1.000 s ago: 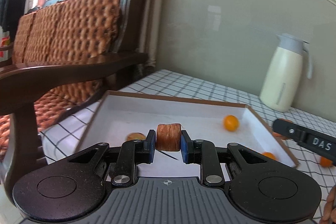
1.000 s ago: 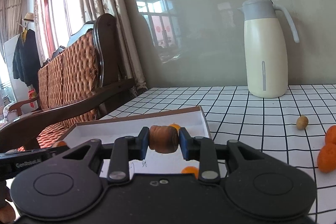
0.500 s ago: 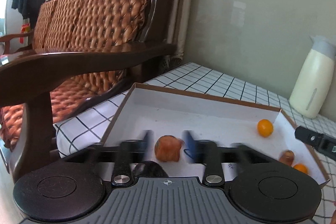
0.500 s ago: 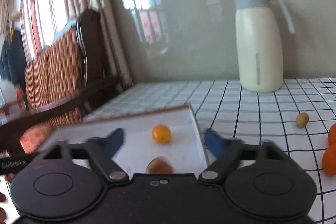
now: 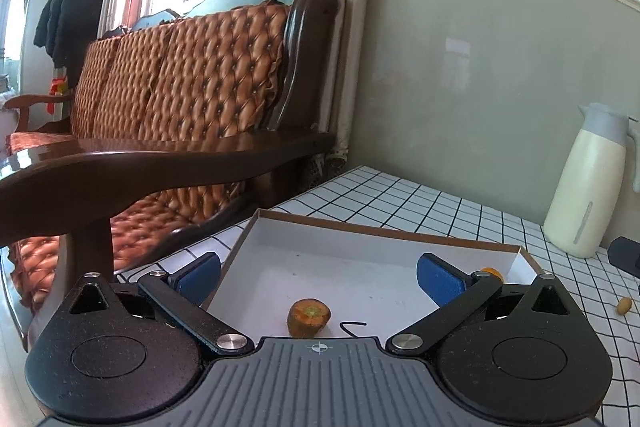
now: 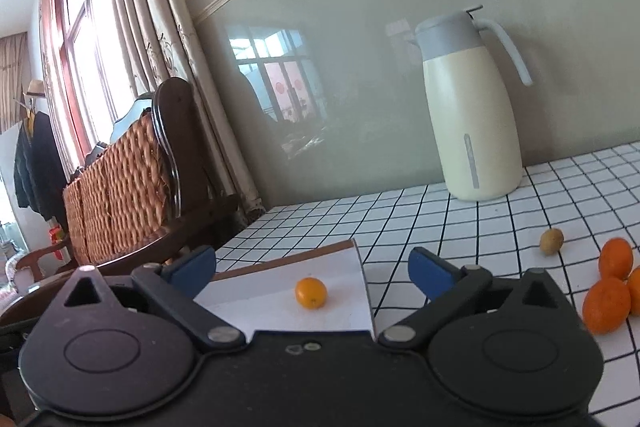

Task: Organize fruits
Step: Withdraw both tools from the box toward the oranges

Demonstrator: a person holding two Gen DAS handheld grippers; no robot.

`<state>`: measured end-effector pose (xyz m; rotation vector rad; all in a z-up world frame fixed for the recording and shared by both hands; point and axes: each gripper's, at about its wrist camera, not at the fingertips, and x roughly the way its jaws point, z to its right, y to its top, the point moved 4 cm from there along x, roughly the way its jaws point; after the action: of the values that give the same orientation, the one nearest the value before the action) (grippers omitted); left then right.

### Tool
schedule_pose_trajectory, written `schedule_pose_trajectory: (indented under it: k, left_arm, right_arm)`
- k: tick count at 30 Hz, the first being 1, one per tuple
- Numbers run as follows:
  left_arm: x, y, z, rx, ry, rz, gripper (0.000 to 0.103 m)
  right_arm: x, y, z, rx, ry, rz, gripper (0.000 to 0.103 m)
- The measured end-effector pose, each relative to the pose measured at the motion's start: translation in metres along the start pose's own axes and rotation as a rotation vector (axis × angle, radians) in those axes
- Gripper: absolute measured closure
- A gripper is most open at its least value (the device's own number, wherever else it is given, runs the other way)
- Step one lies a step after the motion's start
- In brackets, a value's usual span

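A white shallow tray with a brown rim lies on the checked tablecloth. A brown, cut-topped fruit rests on the tray floor, just below my left gripper. Its jaws are opening, spread wide, and touch nothing. A small orange fruit peeks out behind the left gripper's right-hand finger. In the right wrist view my right gripper hangs over the tray's corner with its jaws opening wide. A small orange fruit lies on the tray between and below them, untouched.
A cream jug stands by the wall. Three oranges and a small tan fruit lie on the cloth to the right of the tray. A wooden sofa with a quilted brown cushion borders the table's left side.
Both grippers were shut on brown fruits and have let them go into the tray; the jaws now stand wide apart. Both views have swung slightly.
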<state>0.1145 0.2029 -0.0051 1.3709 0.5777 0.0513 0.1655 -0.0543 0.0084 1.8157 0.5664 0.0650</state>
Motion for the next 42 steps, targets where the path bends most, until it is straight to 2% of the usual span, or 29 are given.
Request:
schedule_pose_trajectory:
  k: [6, 12, 18, 22, 27, 33, 42]
  left_arm:
    - [-0.009, -0.005, 0.011, 0.051, 0.002, 0.003, 0.000]
    - [-0.007, -0.011, 0.021, 0.068, -0.006, -0.028, 0.000]
    - [-0.011, -0.014, 0.031, 0.083, -0.023, -0.031, 0.000]
    - [-0.013, -0.015, 0.041, 0.094, -0.040, -0.030, 0.000]
    - [-0.017, -0.017, 0.061, 0.116, -0.087, -0.033, 0.000]
    - [-0.024, -0.022, 0.088, 0.144, -0.146, -0.031, 0.000]
    - [-0.039, -0.034, 0.140, 0.187, -0.268, -0.034, 0.000]
  right_arm:
    - [-0.005, -0.005, -0.004, -0.042, 0.006, -0.010, 0.006]
    - [-0.004, -0.016, 0.002, -0.039, 0.005, -0.071, 0.006]
    - [-0.019, -0.013, 0.007, -0.055, -0.002, -0.039, 0.006]
    - [-0.024, -0.014, 0.014, -0.055, -0.023, -0.058, 0.006]
    - [-0.031, -0.015, 0.025, -0.065, -0.063, -0.087, 0.006]
    - [-0.047, -0.014, 0.044, -0.069, -0.119, -0.079, 0.006]
    - [-0.075, -0.009, 0.089, -0.033, -0.257, -0.054, 0.006]
